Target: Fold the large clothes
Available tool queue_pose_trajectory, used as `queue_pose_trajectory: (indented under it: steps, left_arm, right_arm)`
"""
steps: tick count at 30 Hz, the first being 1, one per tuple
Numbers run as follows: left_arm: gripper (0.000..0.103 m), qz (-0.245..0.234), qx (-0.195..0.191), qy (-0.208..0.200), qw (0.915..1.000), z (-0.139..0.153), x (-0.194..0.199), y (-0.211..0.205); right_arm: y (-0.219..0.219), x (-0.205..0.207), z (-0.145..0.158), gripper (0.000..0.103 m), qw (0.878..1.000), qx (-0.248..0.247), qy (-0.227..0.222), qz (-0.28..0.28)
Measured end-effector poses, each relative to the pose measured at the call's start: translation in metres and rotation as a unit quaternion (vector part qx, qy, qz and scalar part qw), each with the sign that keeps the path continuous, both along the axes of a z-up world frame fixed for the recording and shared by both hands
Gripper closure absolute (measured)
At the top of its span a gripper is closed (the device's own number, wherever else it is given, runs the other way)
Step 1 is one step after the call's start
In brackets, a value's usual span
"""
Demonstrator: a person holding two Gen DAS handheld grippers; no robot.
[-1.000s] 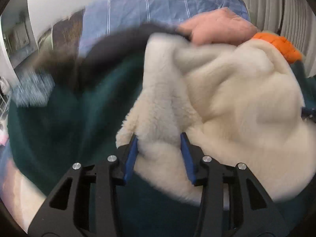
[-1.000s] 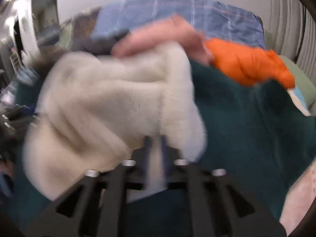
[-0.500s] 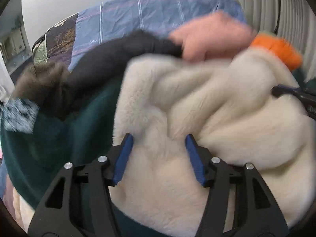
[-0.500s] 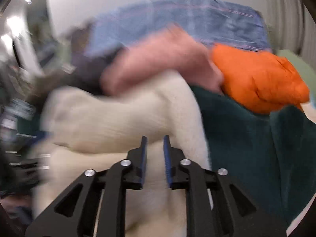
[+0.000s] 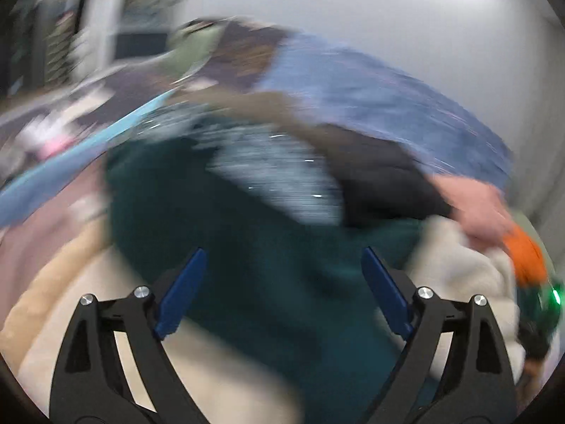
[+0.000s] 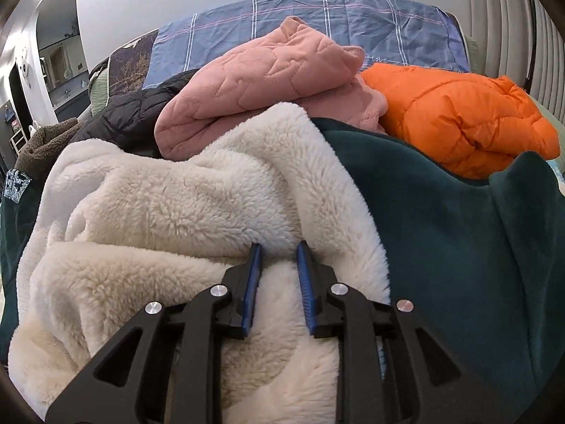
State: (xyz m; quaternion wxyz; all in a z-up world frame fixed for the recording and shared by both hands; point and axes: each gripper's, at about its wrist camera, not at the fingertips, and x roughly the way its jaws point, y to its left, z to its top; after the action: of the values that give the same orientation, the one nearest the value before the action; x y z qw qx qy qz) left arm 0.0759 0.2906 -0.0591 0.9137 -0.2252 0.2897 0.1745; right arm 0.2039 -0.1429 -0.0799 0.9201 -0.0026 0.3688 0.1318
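Note:
A dark green fleece garment with cream sherpa lining (image 6: 197,205) lies bunched on the bed, its green outer side (image 6: 441,233) to the right. My right gripper (image 6: 279,258) rests over the cream lining with its jaws slightly apart; a fold of lining sits between them. My left gripper (image 5: 282,265) is wide open and empty, above the green fabric (image 5: 247,254) in a blurred view. The cream lining (image 5: 459,268) shows at the right there.
Behind the garment lie a pink quilted top (image 6: 268,81), an orange puffer jacket (image 6: 459,116), a black jacket (image 6: 134,116) and a brown fleece (image 6: 42,145). A blue checked sheet (image 6: 317,24) covers the bed. A radiator (image 6: 522,28) stands at the right.
My left gripper has let go of the cream lining, opened wide and swung left over the green fabric. My right gripper has settled lower on the lining, its jaws slightly wider.

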Motion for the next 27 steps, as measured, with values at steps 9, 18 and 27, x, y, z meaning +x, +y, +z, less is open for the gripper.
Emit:
queue_pose_trajectory:
  steps: [9,18,27]
  left_arm:
    - [0.013,0.057,-0.341,-0.088,0.9343,-0.098,-0.038,0.140]
    - [0.075,0.030,-0.316,-0.143,0.9374,-0.062,-0.018,0.152]
    - [0.088,-0.020,-0.017,-0.178,0.9837,0.085,-0.040,0.041]
  right_arm:
    - [0.003,-0.004,-0.002,0.080,1.000,-0.004,-0.002,-0.001]
    - [0.005,-0.004,-0.002,0.080,1.000,-0.008,-0.002,-0.001]
    - [0.005,-0.004,-0.002,0.080,1.000,-0.008,-0.002,-0.002]
